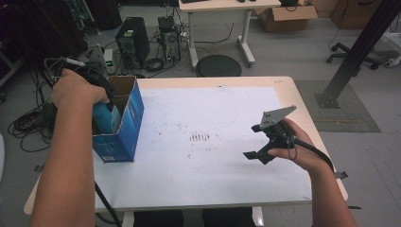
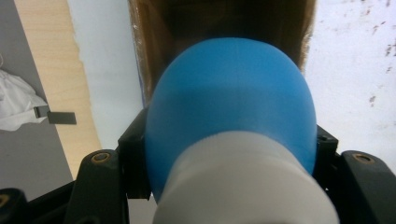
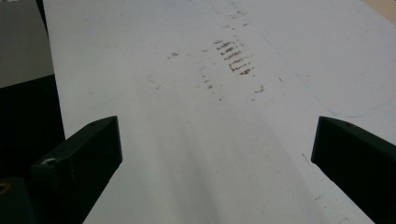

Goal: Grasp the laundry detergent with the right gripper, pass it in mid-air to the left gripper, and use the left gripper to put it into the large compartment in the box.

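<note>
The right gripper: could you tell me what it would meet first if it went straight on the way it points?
Probably just the white sheet near the brown smudges; the open right gripper points low across it.

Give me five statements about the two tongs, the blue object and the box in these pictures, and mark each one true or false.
1. The left tongs are shut on a blue and white object. True.
2. The right tongs grip a marker. False: their jaws stand wide apart with nothing between them, above the white sheet.
3. The blue box stands open at the top near the table's left edge. True.
4. The blue box lies flat in the middle of the white sheet. False: it stands upright at the sheet's left side.
5. Brown smudges mark the white sheet near its middle. True.
</note>
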The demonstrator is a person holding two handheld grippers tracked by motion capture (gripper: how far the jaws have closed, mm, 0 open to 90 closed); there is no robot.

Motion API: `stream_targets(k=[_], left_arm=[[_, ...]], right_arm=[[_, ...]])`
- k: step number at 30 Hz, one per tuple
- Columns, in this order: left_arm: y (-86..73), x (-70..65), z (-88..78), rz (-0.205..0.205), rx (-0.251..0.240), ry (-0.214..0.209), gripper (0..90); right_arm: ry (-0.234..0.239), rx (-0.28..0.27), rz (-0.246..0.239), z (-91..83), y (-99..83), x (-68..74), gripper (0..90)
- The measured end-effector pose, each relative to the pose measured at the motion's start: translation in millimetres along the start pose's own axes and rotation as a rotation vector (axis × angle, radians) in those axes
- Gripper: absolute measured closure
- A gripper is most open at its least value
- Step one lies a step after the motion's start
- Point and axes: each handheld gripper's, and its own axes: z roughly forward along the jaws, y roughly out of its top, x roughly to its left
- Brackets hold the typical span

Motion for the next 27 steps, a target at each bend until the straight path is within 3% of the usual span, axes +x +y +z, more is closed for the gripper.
stream_targets(k=[14,27], left_arm=[[3.9,-0.6,37.7,0.004,0.024,-0.008,38.0],[5.6,-2.4,57.1,0.012,0.036,-0.007,38.0]], right_arm=[[0.015,0.0,-0.002,6.0,-1.5,1.1,2.0],[0.016,0.002,0.003,7.9,-4.7,0.3,2.0]])
